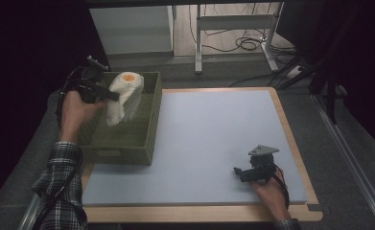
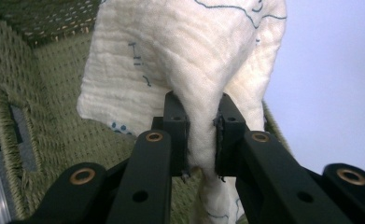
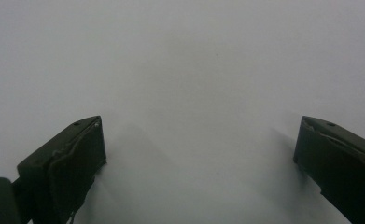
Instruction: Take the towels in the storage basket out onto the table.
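Note:
A cream cloth (image 1: 123, 98) with an orange print on top hangs over the green woven basket (image 1: 142, 129) at the table's left. My left gripper (image 1: 112, 95) is shut on it from the left, above the basket. In the left gripper view both black pads pinch a fold of the cloth (image 2: 185, 60) at my left gripper (image 2: 202, 135), and the cloth drapes down in front of the basket's wall (image 2: 54, 116). My right gripper (image 1: 237, 171) rests low on the pale blue mat (image 1: 214, 129) at the front right. In the right gripper view my right gripper (image 3: 199, 149) has its jaws wide apart, nothing between them.
The basket stands at the left edge of the mat, on a wooden table (image 1: 199, 213). Behind the table are a white cabinet (image 1: 132, 28) and a metal table frame (image 1: 233, 28) with cables on the floor. Dark surroundings flank both sides.

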### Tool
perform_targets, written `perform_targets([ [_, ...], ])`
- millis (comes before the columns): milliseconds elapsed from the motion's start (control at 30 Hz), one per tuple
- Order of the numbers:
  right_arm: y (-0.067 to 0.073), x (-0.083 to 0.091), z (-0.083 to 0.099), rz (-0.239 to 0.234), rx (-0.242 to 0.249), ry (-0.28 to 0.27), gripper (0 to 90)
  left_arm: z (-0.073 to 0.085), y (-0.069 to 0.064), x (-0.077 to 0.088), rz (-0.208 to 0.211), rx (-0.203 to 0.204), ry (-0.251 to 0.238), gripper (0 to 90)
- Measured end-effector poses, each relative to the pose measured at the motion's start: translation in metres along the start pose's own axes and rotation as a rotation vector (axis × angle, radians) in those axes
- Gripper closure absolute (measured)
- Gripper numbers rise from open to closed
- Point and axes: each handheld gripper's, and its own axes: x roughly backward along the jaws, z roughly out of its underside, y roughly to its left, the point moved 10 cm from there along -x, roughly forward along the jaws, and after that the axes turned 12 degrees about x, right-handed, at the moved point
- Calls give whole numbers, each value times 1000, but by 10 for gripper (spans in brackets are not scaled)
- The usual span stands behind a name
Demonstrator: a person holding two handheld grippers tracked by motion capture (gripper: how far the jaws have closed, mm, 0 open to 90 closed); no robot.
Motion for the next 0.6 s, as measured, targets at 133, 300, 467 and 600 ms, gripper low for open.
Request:
perform_targets([
  [133, 0, 0, 0, 0, 0, 0, 22, -2, -11, 10, 17, -19, -8, 789],
  [300, 0, 0, 0, -1, -1, 1, 22, -6, -25, 19, 31, -41, -17, 787],
  [467, 0, 0, 0, -1, -2, 1, 22, -12, -41, 26, 41, -69, -21, 786],
  [600, 0, 0, 0, -2, -1, 1, 22, -16, -56, 29, 55, -93, -30, 785],
])
